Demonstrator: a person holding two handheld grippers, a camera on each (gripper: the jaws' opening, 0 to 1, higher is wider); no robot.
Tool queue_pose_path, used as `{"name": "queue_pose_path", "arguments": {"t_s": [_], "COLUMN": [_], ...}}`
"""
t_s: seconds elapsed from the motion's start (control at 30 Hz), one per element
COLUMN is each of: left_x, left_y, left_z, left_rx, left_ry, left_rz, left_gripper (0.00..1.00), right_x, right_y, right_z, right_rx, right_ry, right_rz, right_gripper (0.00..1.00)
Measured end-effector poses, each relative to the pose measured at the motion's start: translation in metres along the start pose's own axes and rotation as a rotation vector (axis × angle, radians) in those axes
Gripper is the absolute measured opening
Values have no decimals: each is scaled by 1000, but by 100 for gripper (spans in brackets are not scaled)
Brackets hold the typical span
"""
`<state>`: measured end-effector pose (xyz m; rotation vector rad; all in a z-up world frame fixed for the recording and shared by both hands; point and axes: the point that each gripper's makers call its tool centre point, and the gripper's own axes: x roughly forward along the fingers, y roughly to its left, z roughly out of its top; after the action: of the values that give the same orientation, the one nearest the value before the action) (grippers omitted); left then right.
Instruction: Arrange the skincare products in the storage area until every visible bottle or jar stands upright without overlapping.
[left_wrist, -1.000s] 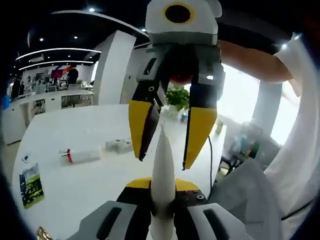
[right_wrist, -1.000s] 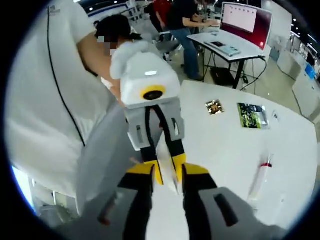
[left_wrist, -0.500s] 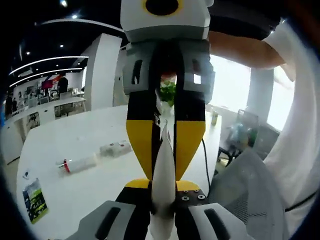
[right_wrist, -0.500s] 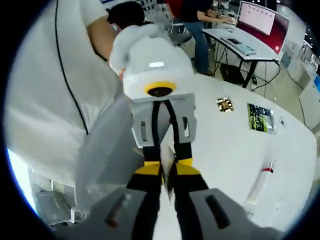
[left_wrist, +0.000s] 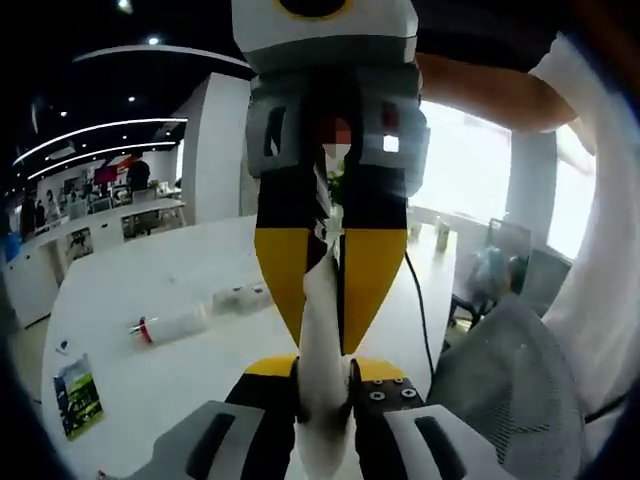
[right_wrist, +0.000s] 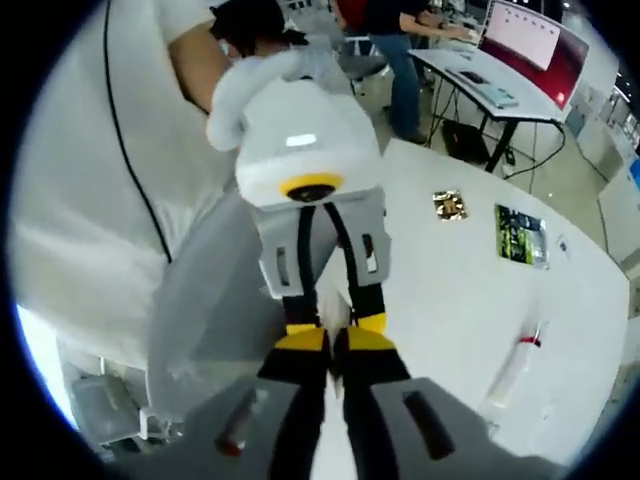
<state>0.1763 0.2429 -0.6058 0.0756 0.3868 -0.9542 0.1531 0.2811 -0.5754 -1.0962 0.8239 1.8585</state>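
White tapered tube (left_wrist: 320, 345) sits off the table, held in the air between the two claws, close in front of the person's white shirt. Long axis runs straight along the left claw's own line of sight: fat end down between the left claw's jaws, thin flat crimped end pointing away, up the left gripper view. That thin tip goes right into the right claw (left_wrist: 325, 290), which comes in from the top of that view, yellow jaw tips facing the left camera and closed in on the tip from both sides. So both claws are in line with the tube's axis, one at each end, facing each other.

Left claw (left_wrist: 322, 375): jaws nearly together, pinching the tube's wide lower body, yellow pads touching it on both sides. In the right gripper view the left claw (right_wrist: 330, 340) shows with its yellow tips meeting the right claw's own dark jaws. Right claw (right_wrist: 330, 405): jaws narrow, nearly closed; a thin pale strip of tube (right_wrist: 331, 352) shows between them, so it looks clamped on the tip, judged from the left gripper view mostly.

Judgement: a hand-to-hand pass or re-grip along the axis. Neither end points at the table yet; the tube needs swinging so its cap end goes down.

Farther out: white table (left_wrist: 180, 375) below, well apart from the tube. On it a long clear tube with red cap (left_wrist: 172, 326) lying flat, a clear pack (left_wrist: 238, 297) just beside it, a green sachet (left_wrist: 78, 394) nearer the table edge. In the right gripper view also a gold sachet (right_wrist: 449, 204).
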Motion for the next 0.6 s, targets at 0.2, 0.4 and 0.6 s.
{"name": "queue_pose_path", "arguments": {"t_s": [0.2, 0.4, 0.6], "left_x": [-3, -10, -18], "left_y": [11, 22, 33], "left_z": [-13, -19, -32], "left_rx": [-30, -77, -90], "left_ry": [32, 26, 62], "left_rz": [54, 115, 167], "left_gripper": [32, 35, 45], "right_x": [-5, -9, -13], "right_y": [-10, -19, -26], "right_z": [2, -6, -14], "right_rx": [9, 28, 33], "right_ry": [-10, -1, 9], "right_rz": [-35, -69, -80], "right_gripper": [2, 2, 2]}}
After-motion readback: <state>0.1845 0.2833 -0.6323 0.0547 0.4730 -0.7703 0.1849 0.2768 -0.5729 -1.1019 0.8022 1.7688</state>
